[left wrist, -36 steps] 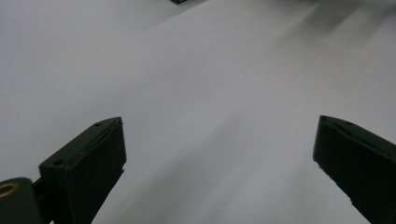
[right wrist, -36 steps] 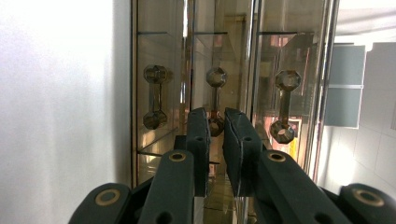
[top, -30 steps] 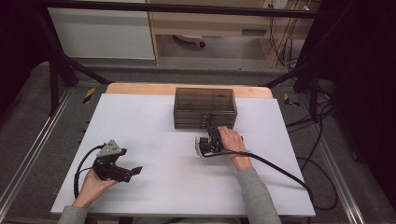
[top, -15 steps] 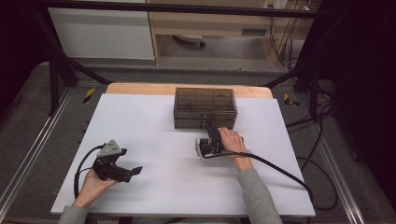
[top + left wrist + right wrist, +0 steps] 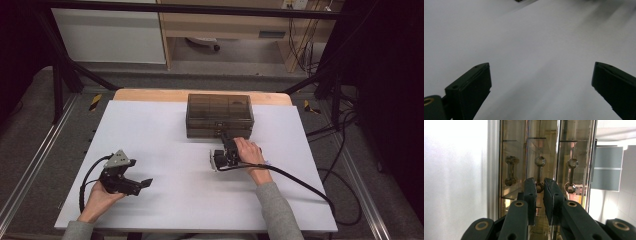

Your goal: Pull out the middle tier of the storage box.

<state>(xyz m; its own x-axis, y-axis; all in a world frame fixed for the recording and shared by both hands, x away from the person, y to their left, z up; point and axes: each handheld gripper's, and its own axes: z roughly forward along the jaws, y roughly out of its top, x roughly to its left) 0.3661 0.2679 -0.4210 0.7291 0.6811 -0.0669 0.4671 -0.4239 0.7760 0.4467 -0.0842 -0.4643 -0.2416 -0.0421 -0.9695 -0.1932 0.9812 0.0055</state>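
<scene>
Drawer handle sits pinched in my right gripper at the bench's far edge, left gripper spread wide.

Drawer handle partly hidden behind jaws.

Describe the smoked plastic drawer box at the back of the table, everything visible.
The drawer box is a low, see-through brown-tinted plastic unit, standing flat at the far middle of the white table. Its top shows dividers. In the right gripper view, its drawer fronts carry bar handles. The right gripper, jaws nearly shut, closes around the middle handle, seemingly gripping it.
</scene>
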